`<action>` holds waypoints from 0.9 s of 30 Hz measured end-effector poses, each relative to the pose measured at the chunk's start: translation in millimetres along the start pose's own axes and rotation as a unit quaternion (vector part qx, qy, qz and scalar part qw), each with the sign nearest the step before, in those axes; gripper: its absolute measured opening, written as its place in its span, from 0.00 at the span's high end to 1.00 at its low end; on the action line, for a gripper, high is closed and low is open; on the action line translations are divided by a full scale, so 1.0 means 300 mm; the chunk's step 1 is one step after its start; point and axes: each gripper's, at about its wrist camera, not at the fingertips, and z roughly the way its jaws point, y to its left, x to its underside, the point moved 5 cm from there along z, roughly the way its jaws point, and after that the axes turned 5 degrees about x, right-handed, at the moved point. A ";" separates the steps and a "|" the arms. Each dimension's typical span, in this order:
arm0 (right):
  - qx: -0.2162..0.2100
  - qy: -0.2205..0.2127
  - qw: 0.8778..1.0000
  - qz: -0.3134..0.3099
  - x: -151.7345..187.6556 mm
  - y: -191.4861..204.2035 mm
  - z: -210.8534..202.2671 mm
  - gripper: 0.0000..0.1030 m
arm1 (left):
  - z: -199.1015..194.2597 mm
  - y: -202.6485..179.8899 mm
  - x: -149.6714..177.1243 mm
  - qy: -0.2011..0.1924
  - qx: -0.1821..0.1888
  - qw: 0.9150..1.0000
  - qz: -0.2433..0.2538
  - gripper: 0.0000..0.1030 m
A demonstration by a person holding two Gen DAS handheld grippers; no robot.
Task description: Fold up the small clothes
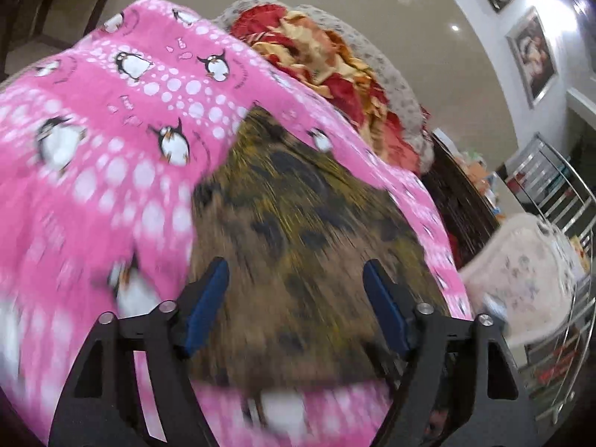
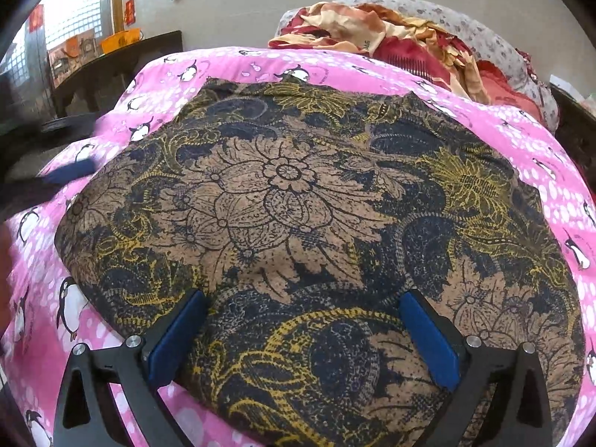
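Note:
A brown, navy and yellow floral-print garment lies spread flat on a pink penguin-print sheet. My right gripper is open just above the garment's near edge, its blue pads apart over the cloth. My left gripper is open above the same garment, which is blurred there, with the pink sheet to its left. The left gripper's blue pad also shows at the left edge of the right wrist view. Neither gripper holds anything.
A heap of red and cream clothes lies on a grey spotted cushion beyond the sheet. A pale printed cloth hangs over a metal rack to the right. A dark wooden bench stands at the back left.

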 end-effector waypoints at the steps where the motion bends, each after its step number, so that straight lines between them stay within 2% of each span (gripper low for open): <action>1: 0.000 0.000 1.000 0.000 0.000 0.001 0.001 0.00 | -0.037 -0.017 0.037 0.004 0.008 1.000 0.002 0.25; 4: -0.001 -0.001 1.000 0.001 0.000 -0.002 0.001 0.00 | -0.099 -0.019 0.122 0.013 0.003 1.000 -0.020 0.25; 7: -0.001 -0.001 1.000 0.001 0.002 -0.004 0.000 0.00 | -0.084 0.026 0.186 0.033 -0.015 0.998 -0.053 0.25; 9: 0.000 -0.001 1.000 0.001 0.001 -0.003 0.000 0.00 | -0.045 0.060 0.223 0.056 -0.015 0.995 -0.079 0.25; 11: -0.001 -0.001 1.000 0.001 0.001 -0.003 -0.001 0.00 | -0.049 0.054 0.211 0.036 -0.015 0.996 -0.079 0.24; 17: -0.001 -0.001 1.000 0.001 0.001 -0.002 0.000 0.00 | 0.003 0.065 0.159 0.038 0.005 0.993 -0.108 0.20; 18: 0.000 -0.001 1.000 0.001 0.001 -0.002 -0.001 0.00 | 0.009 0.054 0.164 0.043 0.005 0.994 -0.102 0.19; 20: -0.001 -0.001 1.000 0.001 0.001 -0.003 0.000 0.00 | 0.031 0.008 0.193 0.076 0.017 0.995 -0.064 0.19; 22: -0.002 -0.001 1.000 0.002 0.002 -0.002 0.001 0.00 | 0.041 -0.015 0.198 0.086 0.013 0.995 -0.039 0.19; 23: -0.002 -0.001 1.000 0.002 0.001 -0.003 -0.001 0.00 | 0.040 0.000 0.181 0.083 0.014 0.995 -0.045 0.19; 26: -0.002 -0.001 1.000 0.002 0.001 -0.003 -0.001 0.00 | 0.021 0.096 0.108 0.040 0.027 0.992 -0.117 0.21; 27: -0.002 -0.002 1.000 0.002 0.001 -0.002 -0.001 0.00 | 0.026 0.097 0.103 0.043 0.027 0.991 -0.121 0.21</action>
